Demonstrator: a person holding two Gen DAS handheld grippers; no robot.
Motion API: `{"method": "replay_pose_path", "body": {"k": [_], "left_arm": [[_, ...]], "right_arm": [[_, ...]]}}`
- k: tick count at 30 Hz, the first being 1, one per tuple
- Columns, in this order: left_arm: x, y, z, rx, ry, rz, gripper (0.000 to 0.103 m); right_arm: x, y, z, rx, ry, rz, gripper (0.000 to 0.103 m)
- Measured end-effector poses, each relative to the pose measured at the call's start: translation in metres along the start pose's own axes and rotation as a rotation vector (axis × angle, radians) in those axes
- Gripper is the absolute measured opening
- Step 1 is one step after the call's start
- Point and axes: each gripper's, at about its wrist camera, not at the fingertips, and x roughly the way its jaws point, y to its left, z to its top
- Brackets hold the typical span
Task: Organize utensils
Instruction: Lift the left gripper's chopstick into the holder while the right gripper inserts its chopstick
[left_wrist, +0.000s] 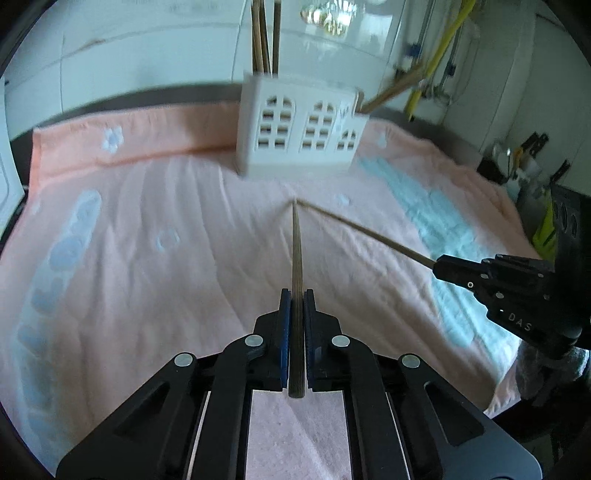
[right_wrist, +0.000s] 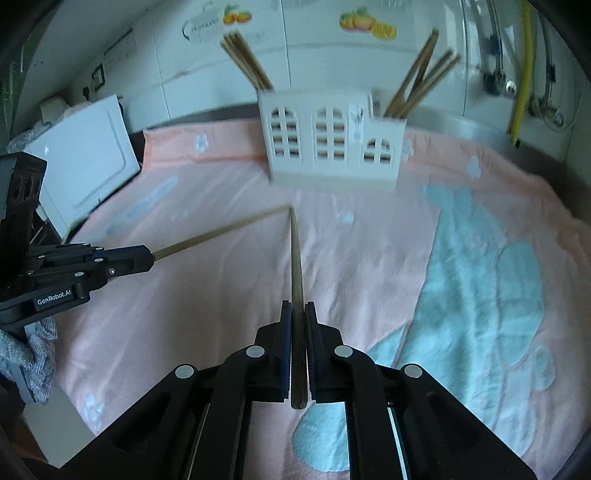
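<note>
Clamped between our left gripper's (left_wrist: 296, 295) blue pads (left_wrist: 284, 328) we hold one wooden chopstick (left_wrist: 296, 254), running straight ahead along the fingers, its butt end showing behind the jaws and its thin tip reaching out over the pink towel (left_wrist: 147, 288).

Item two: our right gripper (right_wrist: 298, 306), jaws likewise clenched on a second chopstick (right_wrist: 296, 258), held the same way, tip forward.

Both sticks point toward the middle of the towel; their tips appear to meet, or nearly meet, at one spot in front of the holder. We cannot tell whether they touch. In the left view the right gripper (left_wrist: 441, 266) enters from the right edge with its stick (left_wrist: 362, 230) slanting in; in the right view the left gripper (right_wrist: 146, 258) enters from the left edge with its stick (right_wrist: 221, 230).

Item three: white utensil holder (right_wrist: 332, 144), shaped like a house front with arched window cutouts, standing upright at the far side of the towel, well apart from both grippers. One bundle of chopsticks (right_wrist: 247, 62) leans out of its taller left compartment; another bundle (right_wrist: 421, 81) stands in the lower right compartment.

Item four: towel, pink with pale blue shapes and small white flowers. Both views are somewhat blurred.
</note>
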Motion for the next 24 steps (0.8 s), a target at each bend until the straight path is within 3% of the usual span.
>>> {"method": "replay_pose_path", "body": {"k": [11, 24], "left_arm": [[-0.037, -0.001, 0.056, 0.012, -0.148, -0.047, 0.005], [-0.038, -0.017, 0.117, 0.108, -0.175, -0.054, 0.005]], "right_arm": [[-0.042, 0.008, 0.075, -0.054, -0.166, 0.005, 0.007], [-0.067, -0.015, 0.154, -0.069, -0.189, -0.001, 0.007]]}}
